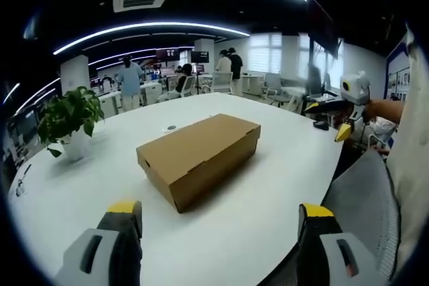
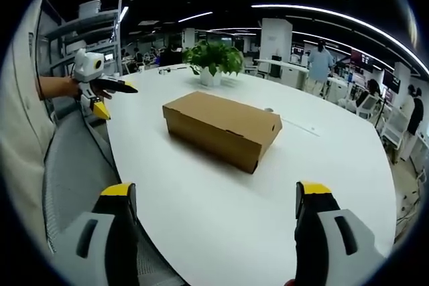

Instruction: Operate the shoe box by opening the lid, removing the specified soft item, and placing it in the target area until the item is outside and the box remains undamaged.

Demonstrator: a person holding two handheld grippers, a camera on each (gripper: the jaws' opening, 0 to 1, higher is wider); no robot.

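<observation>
The plain brown cardboard shoe box (image 1: pixel 199 158) sits closed (lid flat) on the white table (image 1: pixel 268 219); left gripper (image 1: pixel 221 222) and right gripper (image 2: pixel 213 213) gape wide, empty.

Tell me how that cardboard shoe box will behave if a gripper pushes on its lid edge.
The shoe box looks like thin cardboard, so its lid would probably flex or crease under a hard pinch. It sits flat and low on the smooth white table, so it would likely slide rather than tip. It is probably light, though its contents are hidden.
</observation>
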